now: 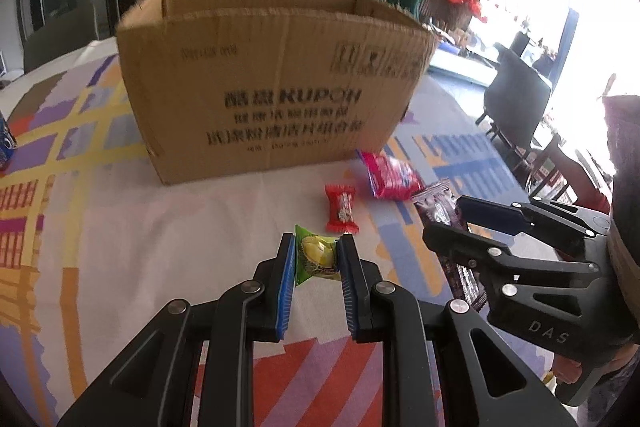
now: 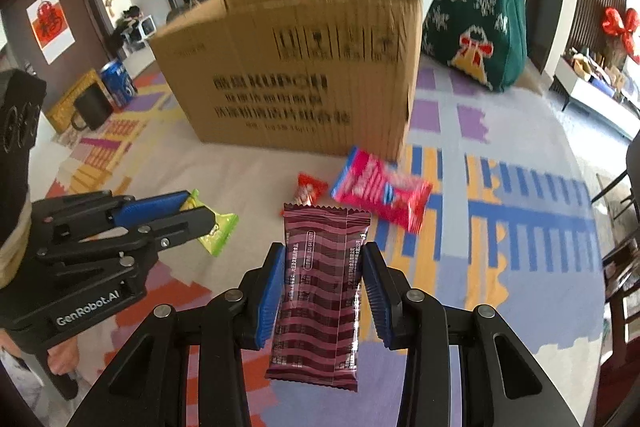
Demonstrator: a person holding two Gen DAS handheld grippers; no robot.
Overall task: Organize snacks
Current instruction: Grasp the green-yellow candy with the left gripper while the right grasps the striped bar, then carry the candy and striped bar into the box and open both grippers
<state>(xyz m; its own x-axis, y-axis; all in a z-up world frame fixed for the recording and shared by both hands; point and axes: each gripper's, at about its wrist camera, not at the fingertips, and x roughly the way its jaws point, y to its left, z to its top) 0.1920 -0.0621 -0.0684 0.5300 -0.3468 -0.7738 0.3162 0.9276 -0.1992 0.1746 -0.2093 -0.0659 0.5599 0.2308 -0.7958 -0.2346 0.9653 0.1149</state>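
My left gripper (image 1: 317,241) is shut on a small green durian candy (image 1: 316,257), held a little above the patterned tablecloth (image 1: 120,227). My right gripper (image 2: 323,251) is shut on a long maroon striped snack packet (image 2: 320,291), also lifted off the cloth. Each gripper shows in the other's view: the right one (image 1: 444,215) with the maroon packet (image 1: 436,209), the left one (image 2: 200,205) with the green candy (image 2: 218,227). An open cardboard box (image 1: 272,79) (image 2: 296,75) stands beyond them. A small red candy (image 1: 341,207) (image 2: 308,189) and a pink packet (image 1: 394,175) (image 2: 380,187) lie before the box.
A green knitted bag (image 2: 476,15) sits right of the box. A blue can (image 2: 118,83), a black mug (image 2: 94,107) and a yellow box (image 2: 66,107) stand at the left. Dark chairs (image 1: 516,95) stand past the table's right edge.
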